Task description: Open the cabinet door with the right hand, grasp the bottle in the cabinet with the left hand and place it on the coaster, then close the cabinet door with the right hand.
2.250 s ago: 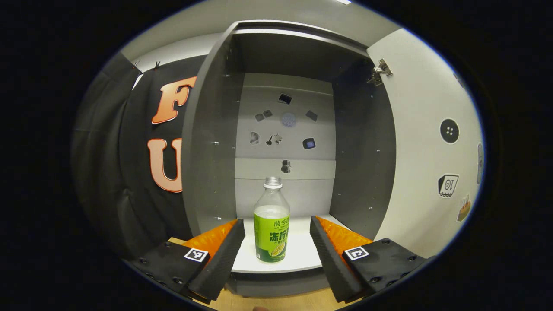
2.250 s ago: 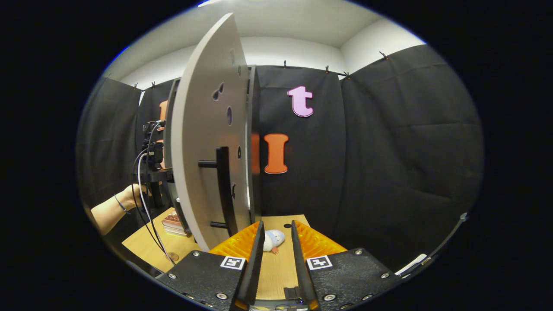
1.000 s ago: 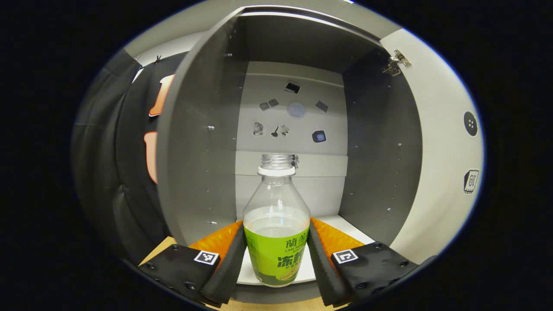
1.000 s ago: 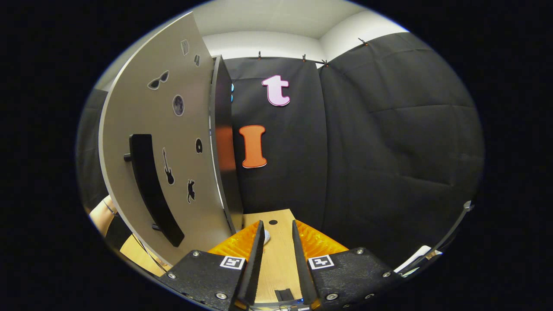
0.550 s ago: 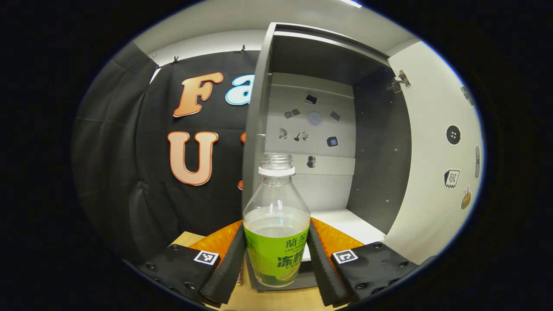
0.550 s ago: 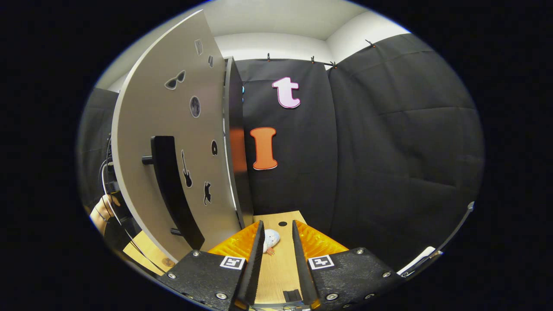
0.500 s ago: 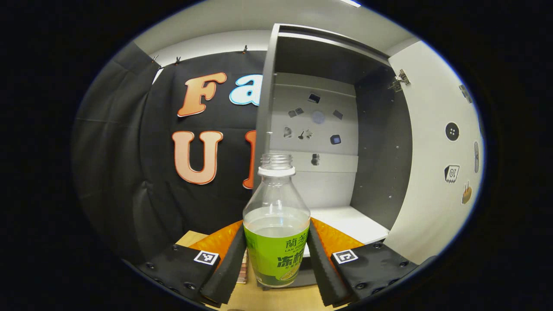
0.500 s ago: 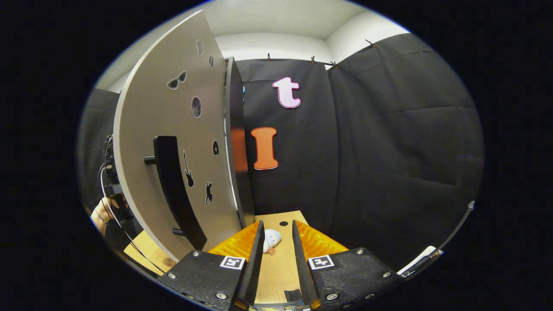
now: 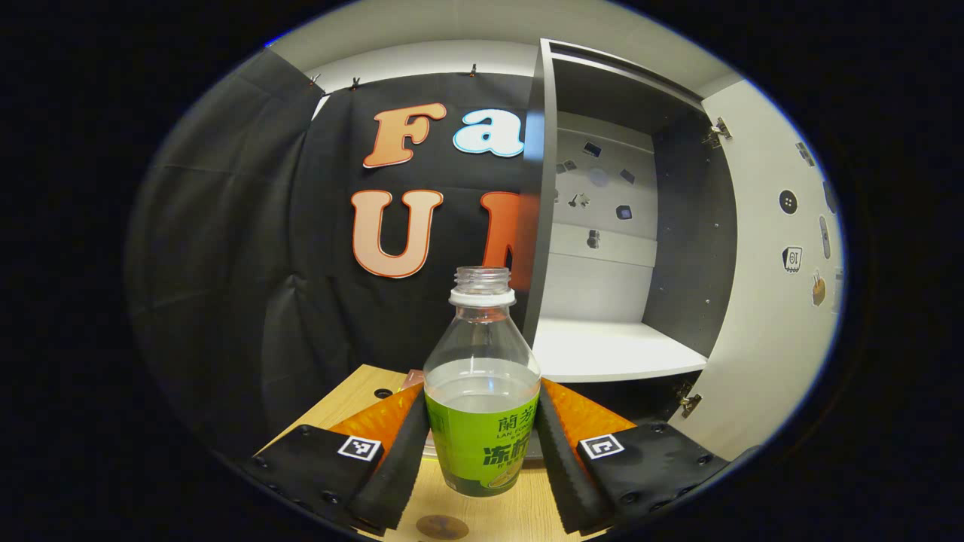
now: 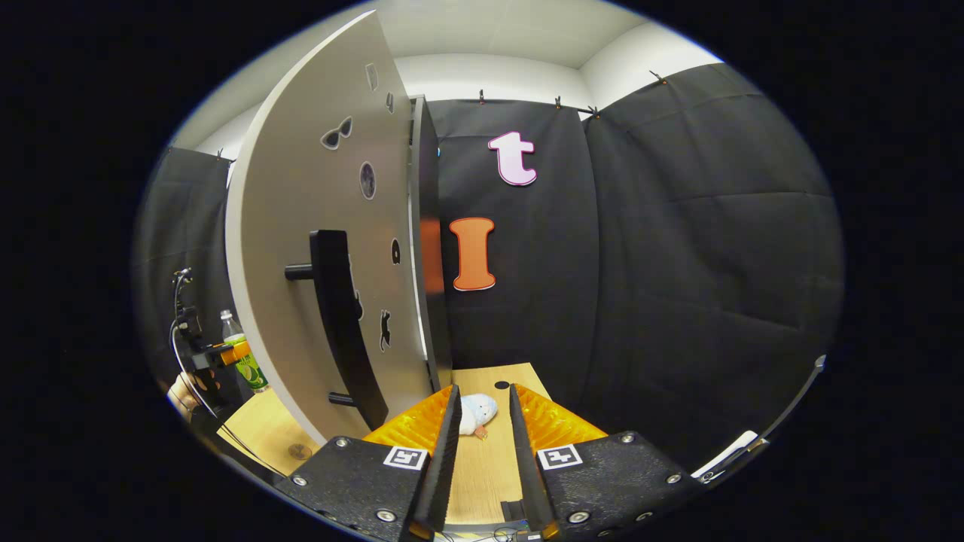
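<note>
1. We are gripping the bottle (image 9: 482,391) in the left gripper (image 9: 482,444), both fingers pressing on its green label; the label carries printed characters that we are leaving unread.
2. The bottle is standing upright, uncapped and part full of clear liquid, held above the wooden table (image 9: 520,516) and outside the cabinet (image 9: 625,248).
3. A small round brown disc (image 9: 442,526) is lying on the table just below the bottle (whether it is the coaster we cannot tell).
4. We are holding the right gripper (image 10: 482,436) level over the table, its jaws narrowly apart with nothing between them, a small pale toy (image 10: 477,414) lying ahead of the tips.
5. The cabinet door (image 10: 324,248) is standing open beside the right gripper, its black handle (image 10: 339,324) and several stickers facing us.
6. Compared with a second ago, we are seeing the bottle carried out from the shelf (image 9: 610,350) and leftward, the cabinet now sitting to the right in the left gripper view.
</note>
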The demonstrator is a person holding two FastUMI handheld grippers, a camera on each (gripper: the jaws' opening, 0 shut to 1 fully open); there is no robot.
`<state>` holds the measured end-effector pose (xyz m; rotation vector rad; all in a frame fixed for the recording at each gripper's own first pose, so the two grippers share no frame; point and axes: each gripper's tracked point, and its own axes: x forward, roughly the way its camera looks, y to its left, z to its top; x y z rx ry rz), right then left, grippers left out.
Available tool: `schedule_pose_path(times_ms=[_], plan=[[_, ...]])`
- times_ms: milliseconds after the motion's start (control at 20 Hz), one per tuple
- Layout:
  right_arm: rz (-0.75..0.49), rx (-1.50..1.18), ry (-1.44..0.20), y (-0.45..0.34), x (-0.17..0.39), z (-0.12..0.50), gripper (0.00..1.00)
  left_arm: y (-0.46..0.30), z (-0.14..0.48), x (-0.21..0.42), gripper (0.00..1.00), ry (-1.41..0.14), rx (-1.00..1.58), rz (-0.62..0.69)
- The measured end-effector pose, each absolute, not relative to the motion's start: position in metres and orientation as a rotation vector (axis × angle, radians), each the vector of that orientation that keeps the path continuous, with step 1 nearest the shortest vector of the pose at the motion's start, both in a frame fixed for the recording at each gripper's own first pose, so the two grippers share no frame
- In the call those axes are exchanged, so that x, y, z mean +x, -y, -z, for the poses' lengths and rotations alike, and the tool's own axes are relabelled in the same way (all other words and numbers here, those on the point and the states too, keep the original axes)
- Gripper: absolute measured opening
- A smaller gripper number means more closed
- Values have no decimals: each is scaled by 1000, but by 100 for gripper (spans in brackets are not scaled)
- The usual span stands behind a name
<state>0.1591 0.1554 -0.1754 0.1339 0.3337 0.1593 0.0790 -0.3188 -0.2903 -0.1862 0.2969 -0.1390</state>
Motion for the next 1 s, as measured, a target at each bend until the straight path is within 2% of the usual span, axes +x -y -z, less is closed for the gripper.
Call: schedule_pose_path(times_ms=[450, 1000], plan=[[-157, 129, -345, -158, 159, 176, 40, 308, 365, 48, 81, -331, -155, 149], [-127, 111, -367, -155, 154, 178, 40, 309, 494, 19, 81, -430, -155, 143]])
